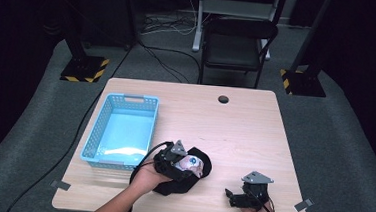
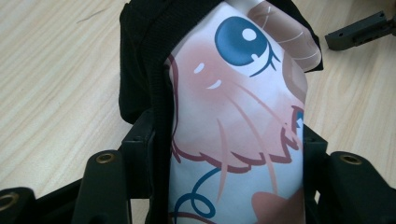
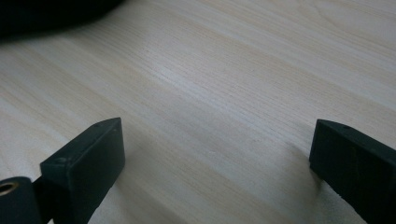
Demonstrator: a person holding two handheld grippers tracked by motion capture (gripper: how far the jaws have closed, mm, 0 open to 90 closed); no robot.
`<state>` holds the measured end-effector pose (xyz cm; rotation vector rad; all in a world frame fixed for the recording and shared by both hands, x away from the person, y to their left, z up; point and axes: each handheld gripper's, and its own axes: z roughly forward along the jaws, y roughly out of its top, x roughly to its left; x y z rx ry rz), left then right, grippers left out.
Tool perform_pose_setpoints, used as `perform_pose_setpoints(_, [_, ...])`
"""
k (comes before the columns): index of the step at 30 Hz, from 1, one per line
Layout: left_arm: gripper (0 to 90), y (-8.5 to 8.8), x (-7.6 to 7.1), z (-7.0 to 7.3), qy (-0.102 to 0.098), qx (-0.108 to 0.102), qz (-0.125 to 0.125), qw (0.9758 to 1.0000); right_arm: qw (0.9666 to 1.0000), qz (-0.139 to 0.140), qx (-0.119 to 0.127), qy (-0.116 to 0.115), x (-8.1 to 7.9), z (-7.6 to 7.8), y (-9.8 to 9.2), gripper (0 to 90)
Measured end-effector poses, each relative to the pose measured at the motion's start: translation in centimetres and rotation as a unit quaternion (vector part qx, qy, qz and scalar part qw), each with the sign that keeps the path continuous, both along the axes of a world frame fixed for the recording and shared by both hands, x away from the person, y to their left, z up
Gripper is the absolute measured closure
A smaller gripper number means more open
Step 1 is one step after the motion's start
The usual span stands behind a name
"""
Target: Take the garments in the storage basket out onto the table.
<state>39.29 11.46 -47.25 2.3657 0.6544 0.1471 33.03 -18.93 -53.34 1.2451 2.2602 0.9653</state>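
Left gripper view | left gripper [image 2: 233,154] clamps soft black printed cloth [image 2: 233,107] | right gripper [image 3: 217,158] agape, woodgrain table [image 3: 224,70]

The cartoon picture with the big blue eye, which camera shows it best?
The left gripper view: the cartoon print is close up, on black cloth clamped in the left gripper. The high view shows it tiny. The right gripper view shows bare table.

blue basket [image 1: 123,131], black chair [image 1: 236,45]
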Motion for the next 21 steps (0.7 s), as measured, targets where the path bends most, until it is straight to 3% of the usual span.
perform_pose_setpoints(9, [35.8,-0.03,0.15,-0.11,0.011,0.001,0.001,0.9999,1.0,0.0,0.0,0.0,0.0,0.0,0.01,2.7])
perform_pose_setpoints(14, [24.3,-0.1,0.38,-0.13,0.022,-0.004,0.004,0.9997,1.0,0.0,0.0,0.0,0.0,0.0,0.0,2.7])
perform_pose_setpoints(21, [17.8,-0.16,0.46,-0.16,0.03,-0.004,0.004,0.9995,1.0,0.0,0.0,0.0,0.0,0.0,0.0,2.7])
